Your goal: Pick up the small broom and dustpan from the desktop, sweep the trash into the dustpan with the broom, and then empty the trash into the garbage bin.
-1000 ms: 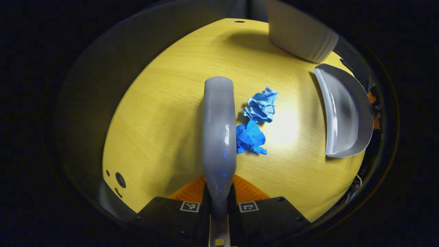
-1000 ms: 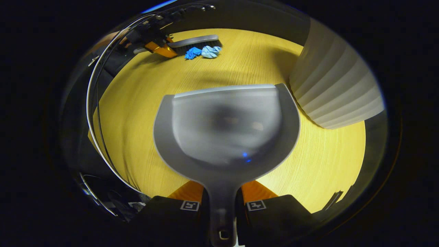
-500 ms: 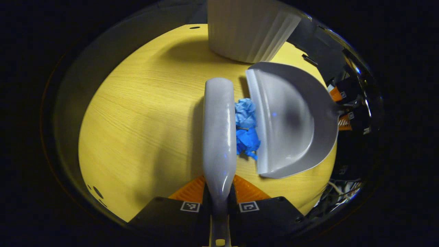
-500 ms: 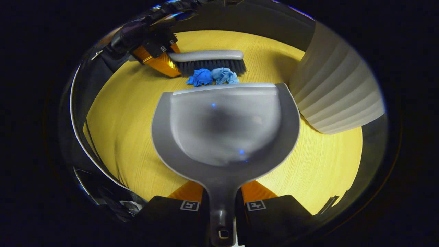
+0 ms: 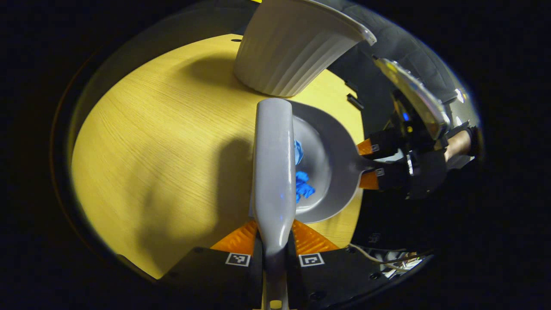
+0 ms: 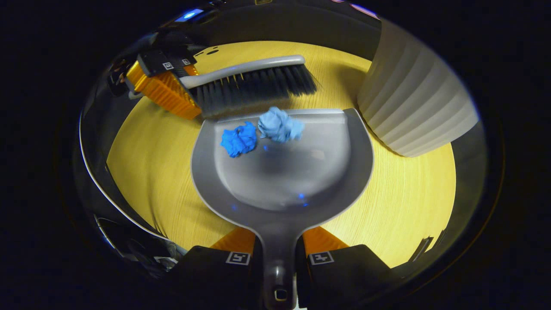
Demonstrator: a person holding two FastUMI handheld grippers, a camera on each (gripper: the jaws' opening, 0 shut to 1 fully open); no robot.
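My left gripper (image 5: pixel 274 236) is shut on the handle of the small grey broom (image 5: pixel 274 163). The broom's dark bristles (image 6: pixel 254 88) stand at the front lip of the grey dustpan (image 6: pixel 284 185). A dark blue paper wad (image 6: pixel 239 139) and a light blue paper wad (image 6: pixel 279 125) lie inside the pan, just behind the lip. My right gripper (image 6: pixel 279 246) is shut on the dustpan's handle, and the pan rests on the yellow tabletop (image 6: pixel 409 202). In the left gripper view, the dustpan (image 5: pixel 333 172) sits right of the broom with the blue wads (image 5: pixel 303 188) partly hidden by it.
A white ribbed garbage bin (image 6: pixel 413 107) stands on the table to the right of the dustpan and close to it; the bin (image 5: pixel 288 51) lies beyond the broom's tip in the left gripper view. A hand (image 5: pixel 456 146) holds the right gripper (image 5: pixel 366 164) at the table's edge.
The broom pushed both blue wads over the lip and into the dustpan. Broom and pan came together; the bristles now tilt up at the pan's front edge.
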